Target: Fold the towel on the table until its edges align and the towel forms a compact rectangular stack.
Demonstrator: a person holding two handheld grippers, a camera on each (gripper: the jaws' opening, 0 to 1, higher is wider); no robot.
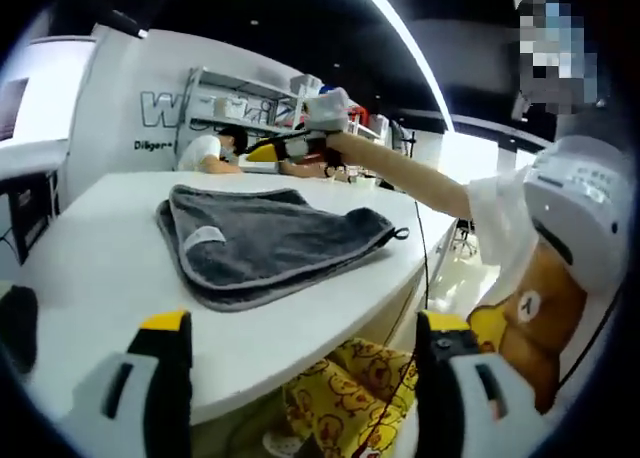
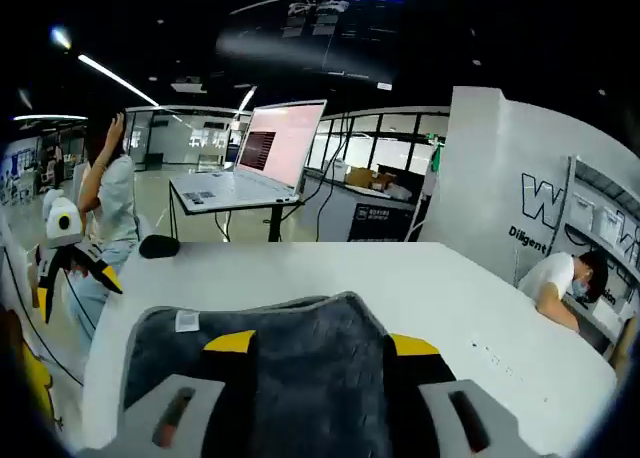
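Observation:
A dark grey towel [image 1: 265,243] lies on the white table [image 1: 90,268], folded over with a white label facing up and a small loop at one corner. My left gripper [image 1: 302,326] is open at the table's near edge, short of the towel, its yellow-tipped jaws wide apart. In the left gripper view the right gripper [image 1: 305,140] hangs beyond the towel's far side, held out on a person's arm. In the right gripper view the towel [image 2: 300,363] sits just under my open right gripper [image 2: 320,343]. The left gripper [image 2: 62,246] shows at the left there.
A person [image 1: 212,150] sits slumped at the table's far side, also seen as a seated person [image 2: 565,278]. A laptop [image 2: 255,158] stands on a separate desk. A black object [image 2: 158,246] lies at the table's edge. Yellow duck-print cloth [image 1: 340,388] hangs below the near edge.

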